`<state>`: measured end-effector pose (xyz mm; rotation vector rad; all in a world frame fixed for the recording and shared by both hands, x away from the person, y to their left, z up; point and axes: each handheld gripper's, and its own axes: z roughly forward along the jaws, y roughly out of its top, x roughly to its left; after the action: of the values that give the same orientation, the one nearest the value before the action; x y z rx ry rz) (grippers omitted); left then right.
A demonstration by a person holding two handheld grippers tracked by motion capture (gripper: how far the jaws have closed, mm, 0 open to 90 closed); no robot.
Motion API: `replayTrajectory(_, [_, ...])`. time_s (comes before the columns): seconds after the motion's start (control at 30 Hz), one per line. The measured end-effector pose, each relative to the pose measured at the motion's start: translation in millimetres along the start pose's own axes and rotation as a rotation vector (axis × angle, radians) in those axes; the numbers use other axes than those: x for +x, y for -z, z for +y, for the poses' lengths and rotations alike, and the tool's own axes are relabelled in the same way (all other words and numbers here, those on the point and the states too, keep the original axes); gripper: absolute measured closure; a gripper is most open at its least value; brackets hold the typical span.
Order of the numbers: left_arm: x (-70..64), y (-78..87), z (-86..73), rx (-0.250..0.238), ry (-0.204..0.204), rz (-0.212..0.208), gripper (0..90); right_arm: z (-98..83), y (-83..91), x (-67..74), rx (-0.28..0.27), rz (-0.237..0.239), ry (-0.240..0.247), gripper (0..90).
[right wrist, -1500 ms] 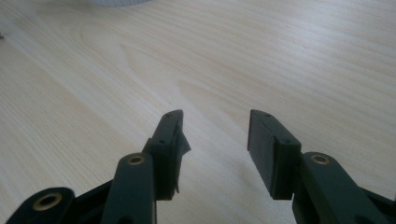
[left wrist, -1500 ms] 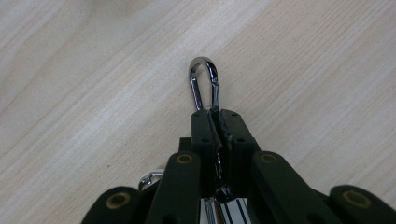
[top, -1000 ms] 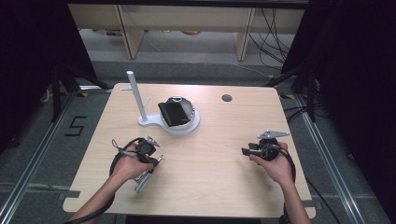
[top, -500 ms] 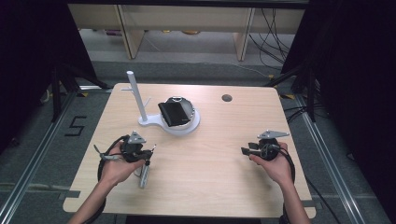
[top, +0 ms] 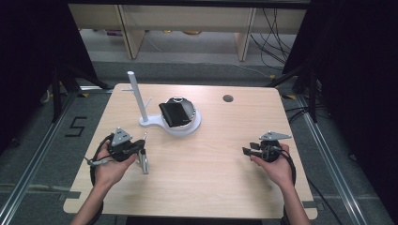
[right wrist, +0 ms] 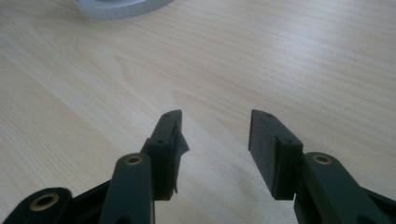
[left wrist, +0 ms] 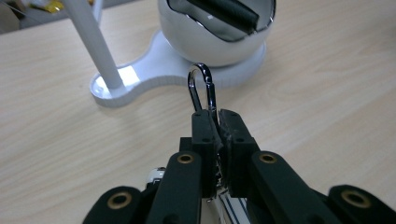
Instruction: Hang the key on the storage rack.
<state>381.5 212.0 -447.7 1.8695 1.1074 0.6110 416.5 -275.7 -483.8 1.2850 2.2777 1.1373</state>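
the left tool (top: 141, 149) is clamped on a shiny metal clip (left wrist: 202, 88), held over the near-left part of the desk (top: 211, 159), just near of the white stand (top: 178, 125) that carries a black block (top: 173, 114). the right tool (right wrist: 214, 135) rests at the near right, its jaws apart around nothing.

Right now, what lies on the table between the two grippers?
Bare wood, in the high view: nothing lies between the left gripper, shut on a metal clip, and the open right gripper.
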Motion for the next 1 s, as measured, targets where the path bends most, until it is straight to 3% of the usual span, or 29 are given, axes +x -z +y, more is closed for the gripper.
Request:
replayTrajectory(0.03, [0.9, 1.0, 0.3, -0.021, 0.002, 0.014, 85.3, 0.1, -0.2, -2.2, -0.011, -0.009, 0.032, 55.5])
replayTrajectory(0.13, [4.8, 3.3, 2.0, -0.069, 0.009, 0.035, 85.3, -0.3, 0.3, -1.8, -0.01, -0.018, 0.031, 55.4])
replayTrajectory(0.2, [7.0, 3.8, 3.6, -0.086, 0.009, 0.046, 85.3, -0.7, -1.4, -1.7, -0.017, 0.002, 0.029, 55.3])
replayTrajectory(0.23, [7.7, 4.6, 4.8, -0.091, 0.007, 0.058, 85.3, -0.5, -0.1, -1.9, -0.012, -0.016, 0.039, 55.2])
replayTrajectory(0.5, [12.7, 3.9, 13.3, -0.165, 0.012, 0.097, 85.3, -0.7, -0.4, -2.1, -0.018, -0.017, 0.041, 54.8])
replayTrajectory(1.0, [21.4, 2.8, 26.7, -0.248, 0.021, 0.168, 85.3, -0.9, 0.4, -3.0, -0.005, 0.003, 0.037, 54.5])
